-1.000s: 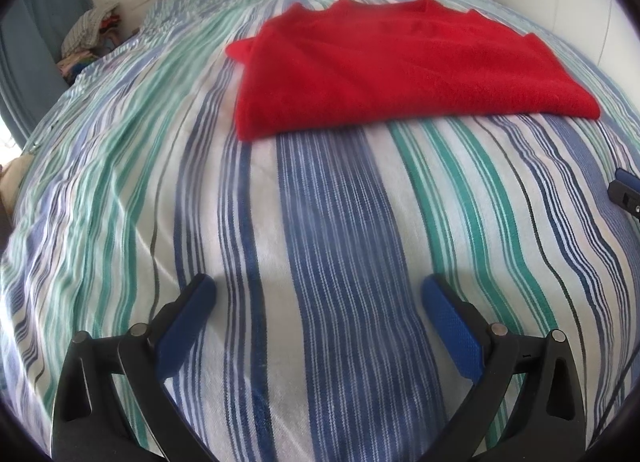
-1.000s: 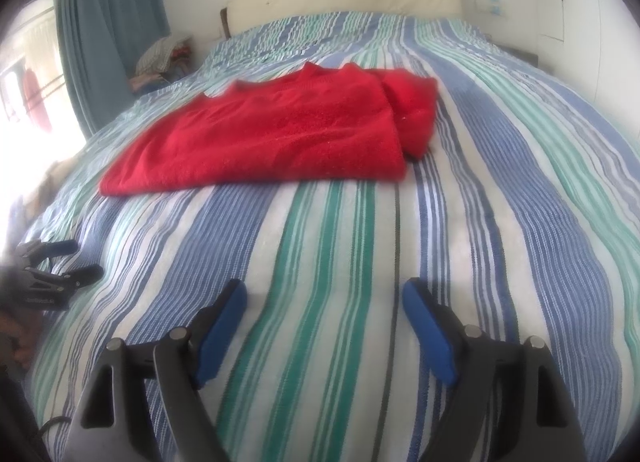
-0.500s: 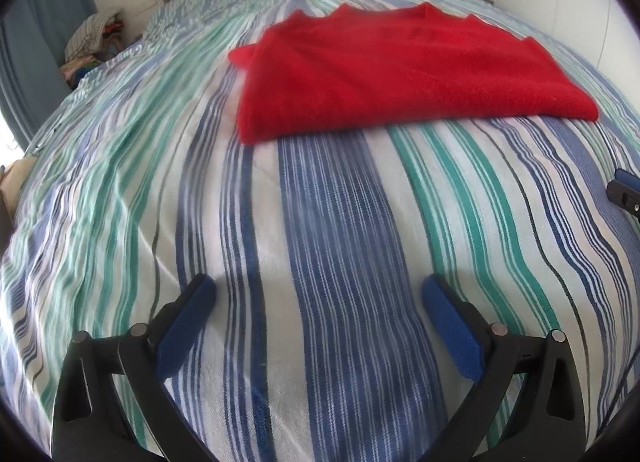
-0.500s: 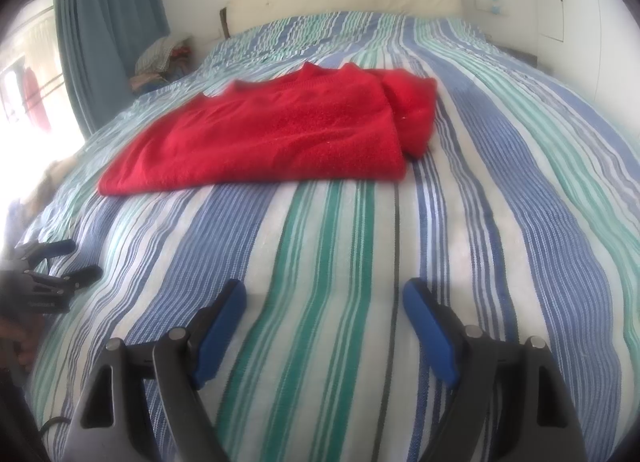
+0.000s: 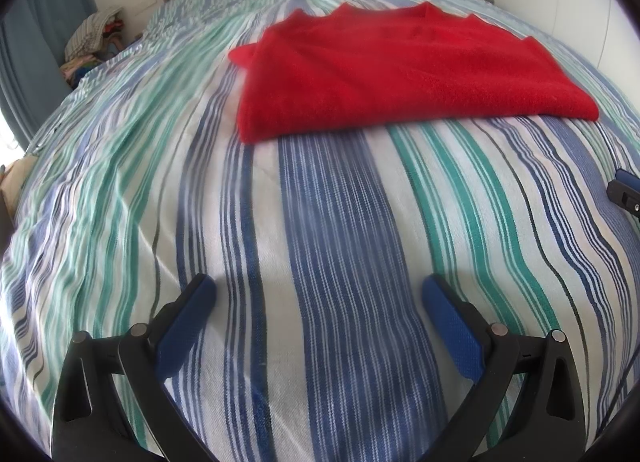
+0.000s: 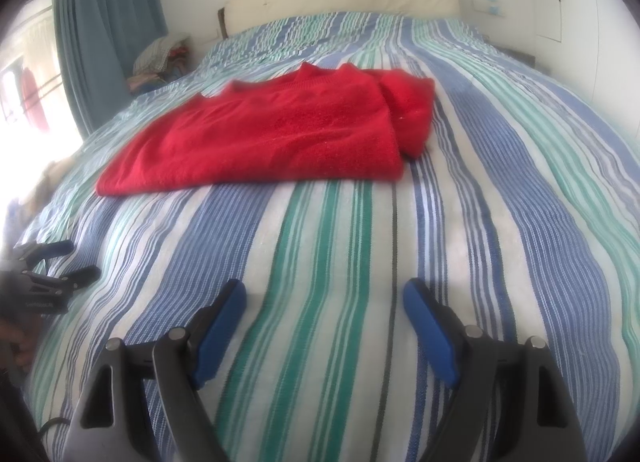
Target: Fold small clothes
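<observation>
Almost nothing has changed in the last second: your left gripper (image 5: 319, 298) and right gripper (image 6: 325, 302) still hover with fingers apart and empty. The red sweater (image 5: 400, 70) stays folded in the upper middle of the frame on the striped bed (image 5: 320, 222); the fold looks finished.

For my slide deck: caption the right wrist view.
Right gripper, jaws open, hovers over the striped bedspread short of a folded red garment.
</observation>
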`<action>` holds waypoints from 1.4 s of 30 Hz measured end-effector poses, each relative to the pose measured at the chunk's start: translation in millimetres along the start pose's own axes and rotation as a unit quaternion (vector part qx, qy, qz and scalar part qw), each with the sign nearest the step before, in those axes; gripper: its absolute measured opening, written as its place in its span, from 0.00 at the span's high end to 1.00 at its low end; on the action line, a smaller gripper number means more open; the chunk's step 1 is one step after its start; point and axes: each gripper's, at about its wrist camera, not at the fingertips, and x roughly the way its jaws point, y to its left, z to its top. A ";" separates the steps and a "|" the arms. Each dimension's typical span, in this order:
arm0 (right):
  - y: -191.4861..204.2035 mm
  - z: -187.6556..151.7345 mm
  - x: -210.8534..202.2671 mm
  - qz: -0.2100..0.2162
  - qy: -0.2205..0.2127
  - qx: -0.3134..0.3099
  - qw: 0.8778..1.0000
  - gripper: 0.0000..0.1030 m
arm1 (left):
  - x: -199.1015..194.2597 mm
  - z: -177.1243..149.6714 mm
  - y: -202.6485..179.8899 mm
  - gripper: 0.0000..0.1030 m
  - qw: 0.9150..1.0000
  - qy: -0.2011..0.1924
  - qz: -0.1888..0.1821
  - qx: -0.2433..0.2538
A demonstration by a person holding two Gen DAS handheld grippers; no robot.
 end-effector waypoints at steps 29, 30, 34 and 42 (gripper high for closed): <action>-10.9 23.3 -4.8 0.024 0.028 0.026 0.999 0.21 | -61.5 21.7 99.0 0.01 0.985 -0.098 -0.030 -0.140; -18.0 35.0 -8.5 0.033 0.022 0.038 0.999 0.21 | -59.3 21.4 106.9 0.01 0.982 -0.097 -0.034 -0.156; -61.6 88.8 -9.8 0.025 -0.018 0.111 0.993 0.21 | -51.6 21.5 120.0 0.01 0.976 -0.095 -0.040 -0.189; -109.3 115.8 85.8 0.118 0.054 0.289 0.948 0.26 | -47.5 20.0 116.8 0.01 0.980 -0.084 -0.036 -0.175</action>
